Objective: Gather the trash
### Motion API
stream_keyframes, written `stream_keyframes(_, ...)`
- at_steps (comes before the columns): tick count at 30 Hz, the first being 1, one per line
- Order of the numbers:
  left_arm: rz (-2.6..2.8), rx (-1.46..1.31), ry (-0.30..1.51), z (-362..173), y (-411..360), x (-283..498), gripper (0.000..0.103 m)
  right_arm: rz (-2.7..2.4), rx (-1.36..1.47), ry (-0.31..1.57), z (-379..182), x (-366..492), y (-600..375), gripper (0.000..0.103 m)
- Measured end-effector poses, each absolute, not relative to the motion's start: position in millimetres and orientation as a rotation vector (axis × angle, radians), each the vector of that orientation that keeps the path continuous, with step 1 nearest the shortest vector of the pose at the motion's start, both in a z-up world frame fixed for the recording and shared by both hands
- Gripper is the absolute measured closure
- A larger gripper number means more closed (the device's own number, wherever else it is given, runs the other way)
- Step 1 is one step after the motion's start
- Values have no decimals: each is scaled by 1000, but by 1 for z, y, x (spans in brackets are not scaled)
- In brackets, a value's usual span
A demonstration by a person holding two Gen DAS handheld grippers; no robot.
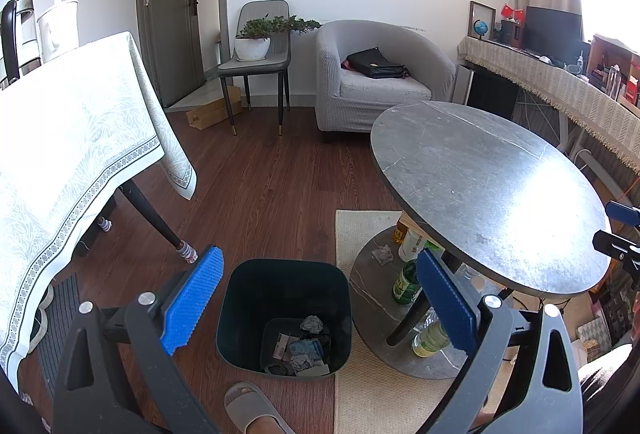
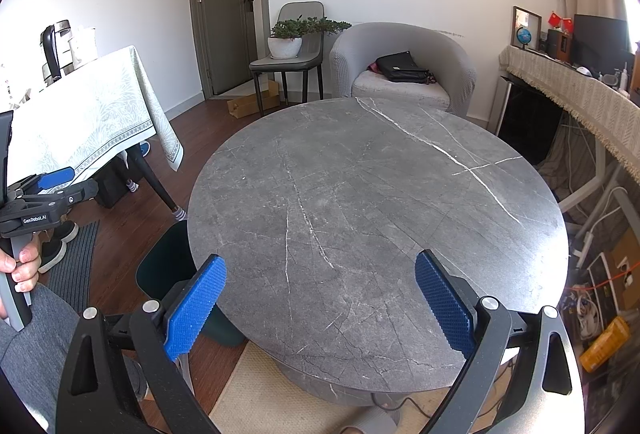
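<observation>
**Bin loaded, table bare: hunting the last scrap**

Wooden floor runs under everything I see, and I take the bin [image 1: 284, 314] as my landmark. It sits open on the boards, just left of the round table [image 2: 376, 218] and its rug [image 1: 360, 386]. Crumpled paper and wrappers [image 1: 302, 346] already lie in its bottom. My left gripper [image 1: 316, 298] hangs above the bin's mouth, jaws spread wide and holding nothing. My right gripper [image 2: 320, 298] hovers over the near edge of the tabletop, to the bin's right, jaws equally wide and empty.

I see nothing on the tabletop to collect. To the bin's right, on the table's base, a grey crumpled wad [image 1: 383, 254] lies beside several bottles [image 1: 406, 282]. I judge that wad the likeliest remaining trash; whether the bottles count, I cannot tell.

To do it well, I would keep the jaws wide on the approach, come in low under the tabletop's rim, and avoid nudging the bottles. Pinch the wad across its bulk, lift clear of the rim, and release only once it is over the bin's opening.
</observation>
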State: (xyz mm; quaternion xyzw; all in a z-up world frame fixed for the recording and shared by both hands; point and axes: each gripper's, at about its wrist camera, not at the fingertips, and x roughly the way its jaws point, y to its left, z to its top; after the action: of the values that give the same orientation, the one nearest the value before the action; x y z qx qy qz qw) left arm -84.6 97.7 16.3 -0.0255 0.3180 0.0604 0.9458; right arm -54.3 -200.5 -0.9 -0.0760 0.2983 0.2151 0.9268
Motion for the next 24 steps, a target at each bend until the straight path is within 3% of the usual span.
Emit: stream_keyframes(24,123,-51,648,16,97,-85,4,440,-161,614,-2,-55,-199,7)
